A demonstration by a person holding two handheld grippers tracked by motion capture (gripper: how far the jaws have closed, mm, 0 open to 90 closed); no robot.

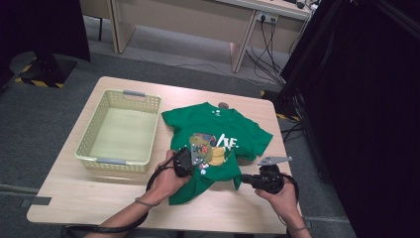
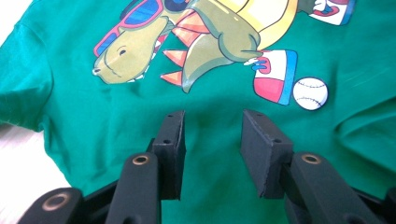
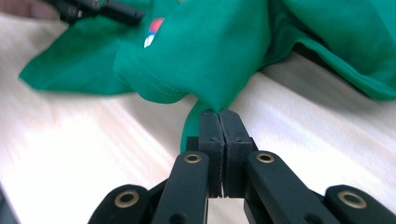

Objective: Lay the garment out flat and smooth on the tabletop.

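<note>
On the wooden table point(image 1: 74, 198) we see a green T-shirt point(image 1: 218, 130) with a dinosaur print point(image 1: 210, 147). It lies in the right half of the table, the collar toward the far edge and the hem toward the near edge, where the cloth is folded and bunched.

Our left gripper point(image 1: 187, 159) rests over the lower part of the print. In the left gripper view its two black pads point(image 2: 171, 149) stand apart, with the smooth green cloth behind the gap; we see no fold pinched between them. Just beyond the pads are the dinosaur and a small white baseball point(image 2: 310, 93).

Our right gripper point(image 1: 246, 179) is near the right part of the near edge, at the lower right corner of the shirt. In the right gripper view its pads point(image 3: 211, 135) are pressed together and clamped on a pulled-up tip of the green cloth, which rises from the table into a bunch.

A pale yellow plastic basket point(image 1: 88, 144) stands in the left half of the table, just beside the shirt's sleeve.
</note>
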